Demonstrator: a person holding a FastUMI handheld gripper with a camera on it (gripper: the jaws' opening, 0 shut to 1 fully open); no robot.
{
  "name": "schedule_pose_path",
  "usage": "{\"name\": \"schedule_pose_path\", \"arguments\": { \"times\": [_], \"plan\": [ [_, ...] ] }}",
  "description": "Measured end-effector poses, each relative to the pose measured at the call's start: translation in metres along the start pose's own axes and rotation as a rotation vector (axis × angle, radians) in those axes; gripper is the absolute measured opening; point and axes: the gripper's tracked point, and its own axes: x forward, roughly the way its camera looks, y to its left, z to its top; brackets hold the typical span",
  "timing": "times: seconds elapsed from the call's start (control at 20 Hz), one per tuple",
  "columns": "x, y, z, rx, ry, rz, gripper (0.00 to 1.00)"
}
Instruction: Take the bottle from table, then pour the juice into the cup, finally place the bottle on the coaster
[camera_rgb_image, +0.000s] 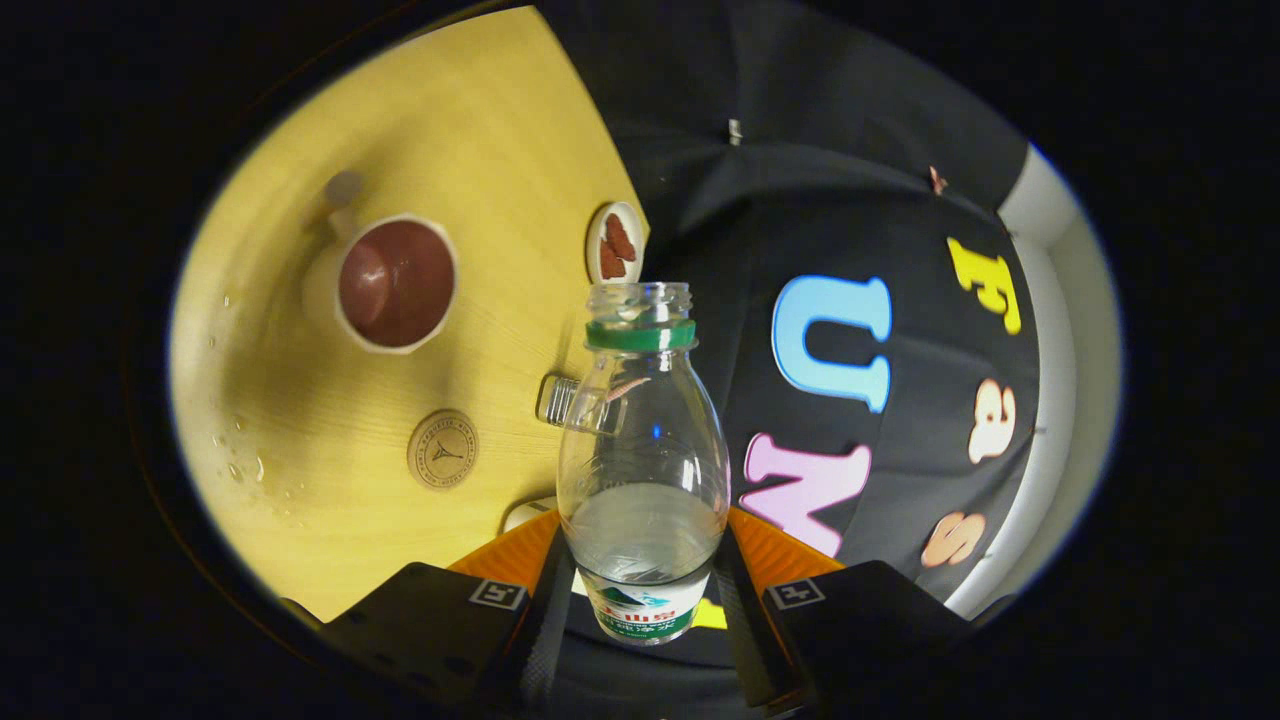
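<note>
Squarely between the claw (640, 600) fingers — uncapped bottle (642, 470), both pressing.

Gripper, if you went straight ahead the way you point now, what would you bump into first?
Probably the booth's wall; depth is unclear. The gripper is shut on the bottle, whose open neck aims there. The cup and coaster lie aside.

Dim, fisheye-bent view: the tabletop (300, 330) is warmly lit at its middle and darkens outward, the cup (395, 283) casts a soft shadow, and highlights glint on the bottle (642, 440).
</note>
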Motion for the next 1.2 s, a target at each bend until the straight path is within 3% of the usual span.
{"name": "schedule_pose_path", "arguments": {
  "times": [0.35, 0.55, 0.75, 0.95, 1.2],
  "plan": [
    [0.006, -0.019, -0.003, 0.514, 0.005, 0.108, 0.72],
    [0.015, -0.025, 0.005, 0.900, -0.065, 0.192, 0.72],
    [0.024, -0.028, 0.009, 1.180, -0.143, 0.220, 0.72],
    [0.039, -0.018, 0.000, 1.370, -0.186, 0.229, 0.72],
    [0.063, 0.012, -0.009, 1.491, -0.189, 0.266, 0.72]
  ]
}}
